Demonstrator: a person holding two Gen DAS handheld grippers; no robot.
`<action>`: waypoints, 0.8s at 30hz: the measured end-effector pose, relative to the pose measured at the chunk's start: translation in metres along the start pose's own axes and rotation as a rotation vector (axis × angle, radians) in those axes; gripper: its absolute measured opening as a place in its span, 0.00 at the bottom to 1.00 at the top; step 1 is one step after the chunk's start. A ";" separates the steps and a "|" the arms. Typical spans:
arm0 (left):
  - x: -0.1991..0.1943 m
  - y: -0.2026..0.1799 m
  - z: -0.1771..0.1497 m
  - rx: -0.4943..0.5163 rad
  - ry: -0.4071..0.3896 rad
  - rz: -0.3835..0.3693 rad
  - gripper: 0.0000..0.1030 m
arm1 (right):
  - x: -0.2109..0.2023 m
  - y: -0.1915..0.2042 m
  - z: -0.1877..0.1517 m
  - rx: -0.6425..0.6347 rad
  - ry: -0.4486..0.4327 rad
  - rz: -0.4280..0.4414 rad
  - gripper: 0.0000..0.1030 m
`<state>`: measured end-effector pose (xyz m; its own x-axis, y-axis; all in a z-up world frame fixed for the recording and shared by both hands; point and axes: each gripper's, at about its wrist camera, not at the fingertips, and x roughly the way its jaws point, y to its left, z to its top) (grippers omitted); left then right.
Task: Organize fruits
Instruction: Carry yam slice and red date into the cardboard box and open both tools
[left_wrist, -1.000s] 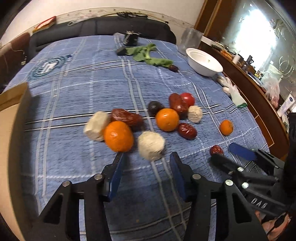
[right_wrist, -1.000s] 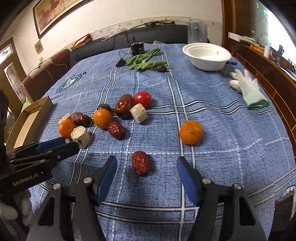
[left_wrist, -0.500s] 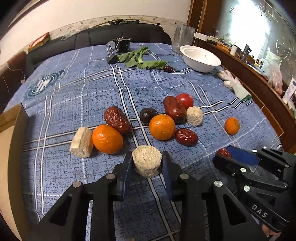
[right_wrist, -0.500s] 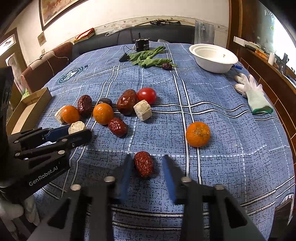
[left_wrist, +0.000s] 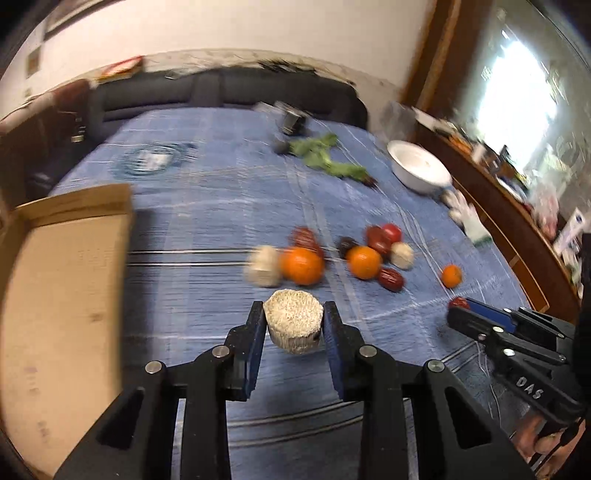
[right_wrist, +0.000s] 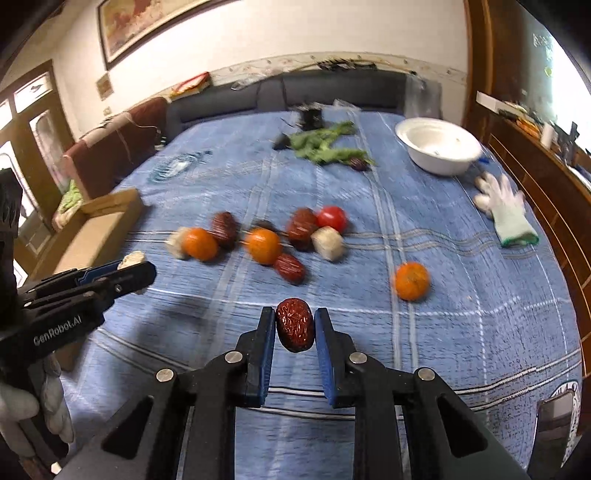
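Note:
My left gripper (left_wrist: 294, 316) is shut on a pale beige cut chunk (left_wrist: 294, 325) and holds it above the blue checked cloth. My right gripper (right_wrist: 295, 326) is shut on a wrinkled red date (right_wrist: 294, 329), also lifted off the cloth. Beyond them lie several loose fruits: two oranges (left_wrist: 301, 266) (left_wrist: 364, 262), a lone small orange (right_wrist: 412, 280), a tomato (right_wrist: 331, 218), more dates (right_wrist: 290, 267) and beige chunks (right_wrist: 328, 243). The right gripper shows in the left wrist view (left_wrist: 461, 308); the left gripper shows in the right wrist view (right_wrist: 140, 269).
A cardboard box (left_wrist: 66, 280) lies at the left edge of the table. A white bowl (right_wrist: 437, 147) stands at the far right, with green leaves (right_wrist: 325, 146) and a dark device beside it. A white glove (right_wrist: 508, 210) lies at the right edge. A sofa runs behind.
Both grippers have closed fully on their pieces and lifted them off the cloth. The left view has swung left, bringing the cardboard box into view.

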<state>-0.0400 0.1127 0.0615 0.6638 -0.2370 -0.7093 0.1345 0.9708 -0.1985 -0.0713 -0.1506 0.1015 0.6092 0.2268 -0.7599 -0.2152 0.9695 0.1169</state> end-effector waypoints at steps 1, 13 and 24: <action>-0.012 0.014 0.000 -0.024 -0.020 0.026 0.29 | -0.004 0.011 0.004 -0.016 -0.008 0.019 0.23; -0.083 0.165 -0.032 -0.216 -0.076 0.402 0.29 | 0.005 0.188 0.027 -0.243 0.013 0.355 0.24; -0.083 0.212 -0.056 -0.298 -0.034 0.406 0.29 | 0.071 0.295 -0.007 -0.429 0.138 0.397 0.24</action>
<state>-0.1077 0.3367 0.0409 0.6430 0.1642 -0.7481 -0.3527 0.9305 -0.0989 -0.0964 0.1512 0.0776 0.3209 0.5220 -0.7903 -0.7125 0.6828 0.1616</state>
